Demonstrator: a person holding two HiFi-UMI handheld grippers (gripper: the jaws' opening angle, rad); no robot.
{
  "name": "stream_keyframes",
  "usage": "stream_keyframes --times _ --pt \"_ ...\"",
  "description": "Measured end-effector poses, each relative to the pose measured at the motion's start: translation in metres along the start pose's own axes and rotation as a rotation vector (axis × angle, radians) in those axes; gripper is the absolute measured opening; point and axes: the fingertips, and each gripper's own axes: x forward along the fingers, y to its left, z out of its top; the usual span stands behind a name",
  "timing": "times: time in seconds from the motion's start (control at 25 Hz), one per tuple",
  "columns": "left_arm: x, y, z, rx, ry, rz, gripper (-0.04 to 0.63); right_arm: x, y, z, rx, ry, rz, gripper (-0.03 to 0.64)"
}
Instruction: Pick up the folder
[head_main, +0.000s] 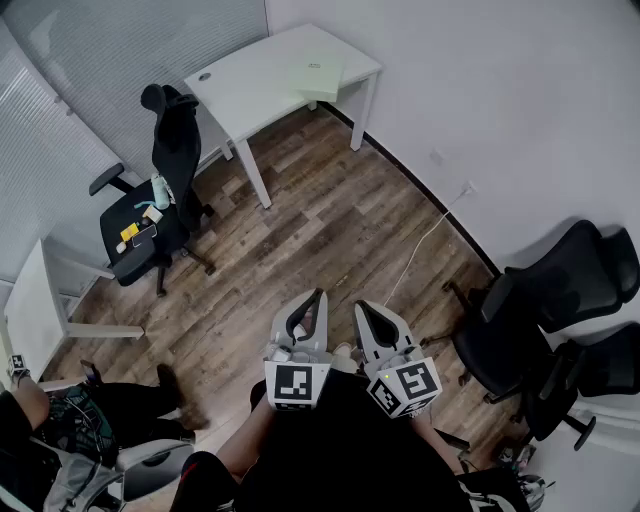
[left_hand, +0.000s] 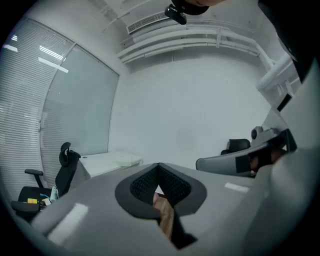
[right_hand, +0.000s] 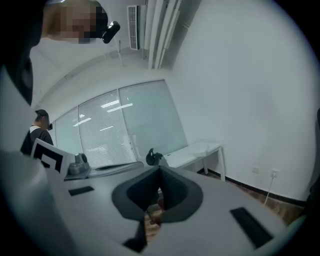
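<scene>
Jaws of the left gripper are together, their dark tips meeting with nothing between them. The right gripper has its jaws closed too and is likewise empty. In the head view both grippers sit side by side at the bottom centre, close to the person's body. They point out over the wood floor, and each marker cube faces the camera.

The folder, pale green, lies flat on the white table at the top of the head view. It is toward the table end nearest the white wall, well apart from both grippers and untouched. Wood floor lies between it and the grippers.

A black chair stands just beside the table's left end. Its seat carries a few small things, among them a pale bottle and something yellow. More black chairs are bunched against the wall at the right. A white cable runs from the wall down across the floor toward the grippers. A second white table shows at the left edge. Another person sits in the lower left corner, only partly in view.

From the left gripper view the table and the chair appear low at the left. From the right gripper view the table stands to the right of the closed jaws, before the wall.
</scene>
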Motion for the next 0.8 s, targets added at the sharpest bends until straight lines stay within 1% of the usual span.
stream_keyframes --times 0.08,0.2,0.36,0.44,0.8 --pt "-0.004 0.005 0.005 0.004 0.005 -0.007 0.005 0.004 0.009 0.002 -0.007 0.005 -0.007 0.000" --pt "-0.005 0.016 0.009 0.029 -0.014 -0.019 0.005 0.013 0.016 0.006 -0.015 0.005 -0.017 0.000" --pt "-0.001 0.026 0.007 -0.037 -0.010 -0.049 0.005 0.026 0.020 0.004 -0.017 0.010 -0.019 0.000" --pt "0.000 0.029 0.008 -0.045 -0.016 -0.057 0.005 0.033 0.022 0.002 -0.016 0.012 -0.018 0.000" --pt "0.006 0.064 0.007 -0.056 -0.019 -0.045 0.005 0.067 0.041 -0.004 -0.017 0.029 -0.006 0.000"
